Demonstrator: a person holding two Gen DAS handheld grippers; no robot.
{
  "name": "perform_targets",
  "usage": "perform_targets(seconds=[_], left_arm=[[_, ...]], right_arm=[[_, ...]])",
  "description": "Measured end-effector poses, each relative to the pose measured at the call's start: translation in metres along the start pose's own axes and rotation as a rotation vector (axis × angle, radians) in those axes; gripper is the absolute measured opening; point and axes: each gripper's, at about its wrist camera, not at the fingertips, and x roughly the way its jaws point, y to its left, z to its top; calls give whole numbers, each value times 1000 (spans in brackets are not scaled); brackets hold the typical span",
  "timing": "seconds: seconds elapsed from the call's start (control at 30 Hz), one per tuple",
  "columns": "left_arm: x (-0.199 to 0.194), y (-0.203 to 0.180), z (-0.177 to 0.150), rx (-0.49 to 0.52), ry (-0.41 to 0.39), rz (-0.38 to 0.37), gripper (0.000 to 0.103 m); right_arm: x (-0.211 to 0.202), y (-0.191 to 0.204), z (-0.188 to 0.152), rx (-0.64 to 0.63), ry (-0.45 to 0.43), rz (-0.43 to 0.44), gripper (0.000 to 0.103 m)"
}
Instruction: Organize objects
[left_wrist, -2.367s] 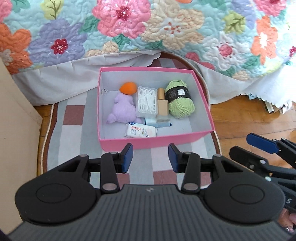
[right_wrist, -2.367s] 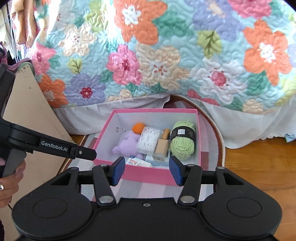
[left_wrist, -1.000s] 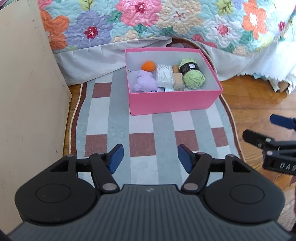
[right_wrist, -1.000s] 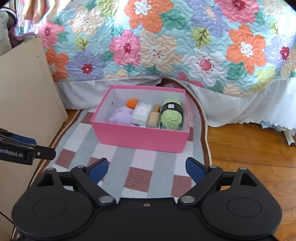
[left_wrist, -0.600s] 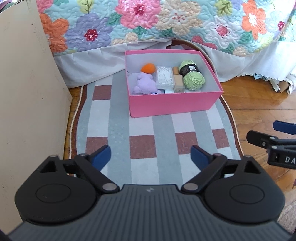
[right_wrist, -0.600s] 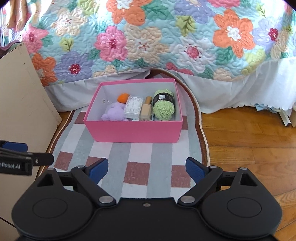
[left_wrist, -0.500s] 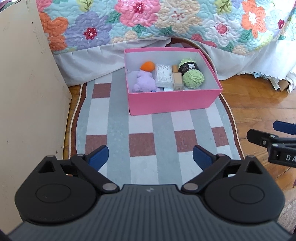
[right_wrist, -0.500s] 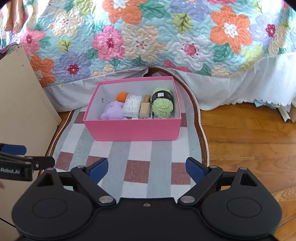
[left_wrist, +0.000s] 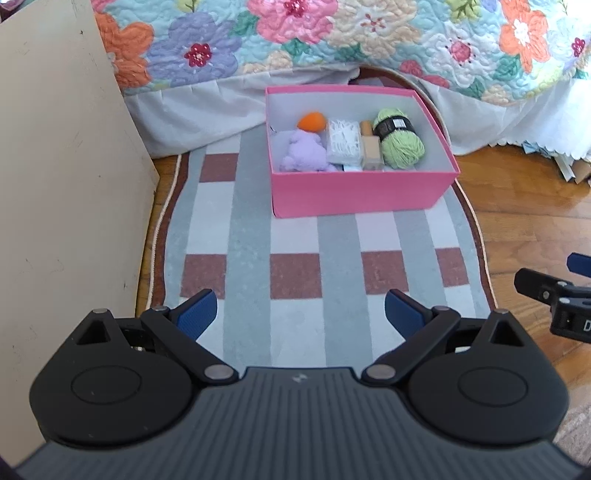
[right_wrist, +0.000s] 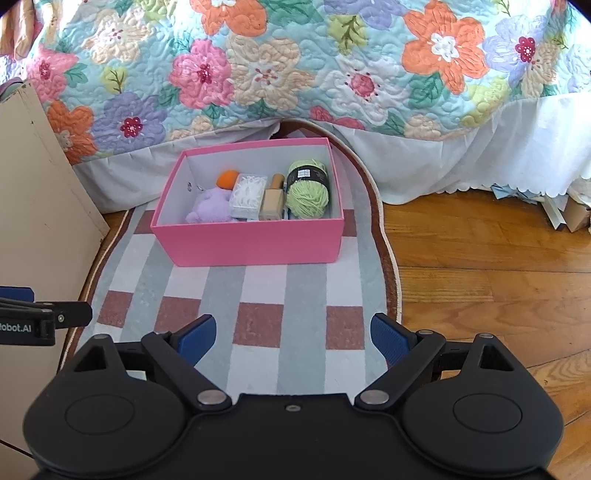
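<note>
Two grippers are held above a checked rug (left_wrist: 332, 236), each with its jaws spread wide and nothing between them: the left gripper (left_wrist: 300, 312) and the right gripper (right_wrist: 293, 338). A pink box (right_wrist: 255, 243) is seen on the rug beside a floral quilt (right_wrist: 295, 59). Inside it, left to right, are an orange ball (right_wrist: 226, 178), a purple plush (right_wrist: 211, 207), a clear case (right_wrist: 246, 197), a small bottle (right_wrist: 272, 203) and green yarn (right_wrist: 308, 192) with a black band whose label is too small to read. "obot.AI" is legible on the left gripper's body.
</note>
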Motion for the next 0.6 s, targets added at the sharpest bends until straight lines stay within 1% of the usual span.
perform_targets(seconds=[0.1,0.23,0.4,0.5,0.6], left_arm=[[1,0,0,10,2,32,99],[-3,0,0,13,-9,55,99],[-7,4,-1,4,-16,62,99],[-7,3,-2,13,4,57,99],[-9,2,-4,15,6,63,99]], right_arm=[[-1,-1,-1,3,5,-2,93],[-3,1,-3,-7,7,-6,93],[-7,4,-5,-13,7,-4,93],[-9,6,-6,-17,7,-7,93],[-11,8,-7,-24,9,-11,93]])
